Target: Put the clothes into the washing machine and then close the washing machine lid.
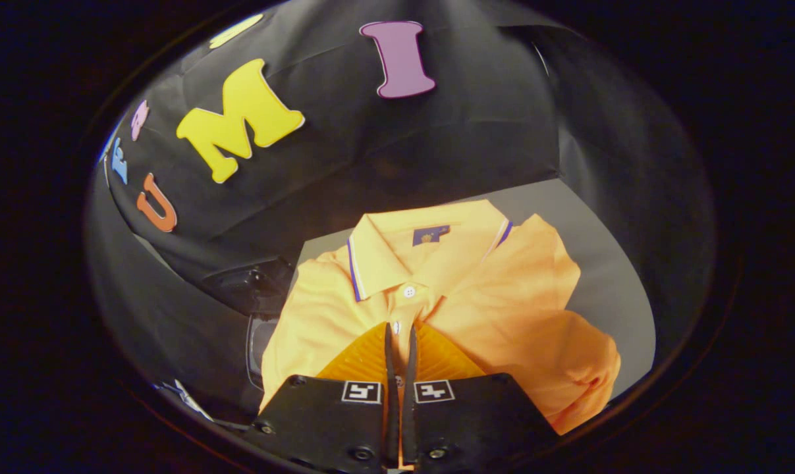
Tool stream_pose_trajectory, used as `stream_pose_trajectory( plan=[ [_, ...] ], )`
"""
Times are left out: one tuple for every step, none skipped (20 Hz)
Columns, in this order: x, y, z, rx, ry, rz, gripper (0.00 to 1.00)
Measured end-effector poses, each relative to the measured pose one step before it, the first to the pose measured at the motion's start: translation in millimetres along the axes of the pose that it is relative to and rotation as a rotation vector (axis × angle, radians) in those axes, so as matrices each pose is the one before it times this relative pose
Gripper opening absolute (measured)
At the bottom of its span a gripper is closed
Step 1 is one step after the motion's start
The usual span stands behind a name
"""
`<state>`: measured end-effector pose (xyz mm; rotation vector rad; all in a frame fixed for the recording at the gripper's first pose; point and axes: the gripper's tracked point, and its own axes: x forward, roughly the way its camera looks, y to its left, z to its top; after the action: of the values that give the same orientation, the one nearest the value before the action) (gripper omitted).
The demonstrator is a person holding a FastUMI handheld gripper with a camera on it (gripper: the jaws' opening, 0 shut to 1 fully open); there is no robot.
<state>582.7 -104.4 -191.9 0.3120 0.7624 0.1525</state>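
The grey table (588,217) took up most of the room, its far edge running under the black cloth wall from ten o'clock round to two o'clock of the shirt, with bare grey surface showing at one to four o'clock. On it lay the folded orange polo shirt (502,296), collar away from the tool, its sleeve bunched at four o'clock near the table's near edge. At nine o'clock of the shirt, just off the table's left edge, sat a dark object (252,286) that I could not make out.

A small blue label (430,235) sat inside the collar with a gold mark on it, too small to read. The collar edges carried blue and white stripes, and a white button (409,291) fastened the placket below.

The gripper (400,329) stood over the shirt's front, its fingers drawn almost together with only a thin slit between them, tips against the placket cloth; whether fabric was pinched I could not tell.
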Motion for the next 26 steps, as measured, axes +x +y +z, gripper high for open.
stream_pose_trajectory(
  plan=[
    [-8.37, 4.9, 5.3, -0.01126, -0.01256, 0.01041, 0.05],
    [-8.92, 6.89, 5.09, 0.00241, -0.01272, 0.01945, 0.05],
    [-7.4, 5.92, 4.45, 0.00598, -0.00586, 0.01993, 0.05],
    [-6.74, 6.97, 3.22, 0.00663, -0.01589, 0.01978, 0.05],
    [-9.38, 7.78, 3.3, 0.00147, -0.01529, 0.01796, 0.05],
    [-7.46, 7.79, 7.04, -0.00014, -0.01473, 0.01532, 0.05],
    [-7.44, 8.06, 4.87, -0.00254, -0.01619, 0.01396, 0.05],
    [-6.36, 7.53, 3.46, -0.00921, -0.01203, 0.00668, 0.05],
    [-6.38, 7.24, 4.8, -0.01018, -0.01897, 0.00297, 0.05],
    [-6.69, 9.37, 3.64, -0.00906, -0.01806, 0.00557, 0.05],
    [-5.36, 9.62, 3.48, -0.00787, -0.00747, 0.00947, 0.05],
    [-12.76, 10.74, -3.92, -0.00285, -0.01841, 0.00297, 0.05],
    [-5.63, 8.02, 3.23, -0.01156, -0.01204, 0.00407, 0.05],
    [-6.19, 9.81, 0.63, -0.00802, -0.01192, 0.00201, 0.05],
    [-7.96, 12.45, 1.09, -0.00725, -0.01336, 0.01012, 0.05],
    [-5.29, 9.94, 0.88, -0.00576, -0.00916, 0.00872, 0.05],
    [-5.63, 11.07, 2.24, -0.0091, -0.00991, 0.00876, 0.05],
    [-6.9, 11.9, 2.01, -0.00732, -0.01074, 0.01133, 0.05],
    [-6.37, 10.27, 1.15, -0.00528, -0.01039, 0.00975, 0.05],
    [-6.13, 13.32, 1.94, -0.01018, -0.01298, 0.01146, 0.05],
    [-4.8, 9.58, -0.12, -0.01073, -0.01103, 0.00825, 0.05],
    [-6.53, 11.73, 1.07, -0.00633, -0.01287, 0.00831, 0.05],
    [-5.59, 10.65, 1.37, -0.0068, -0.00691, 0.00772, 0.05],
    [-6.15, 12.17, -0.26, -0.00371, -0.0137, 0.01041, 0.05],
    [-4.06, 12.69, 1.43, -0.00498, -0.00805, 0.00871, 0.05],
    [-4.09, 13.1, -0.72, -0.01299, -0.00925, 0.00472, 0.05]
  ],
)
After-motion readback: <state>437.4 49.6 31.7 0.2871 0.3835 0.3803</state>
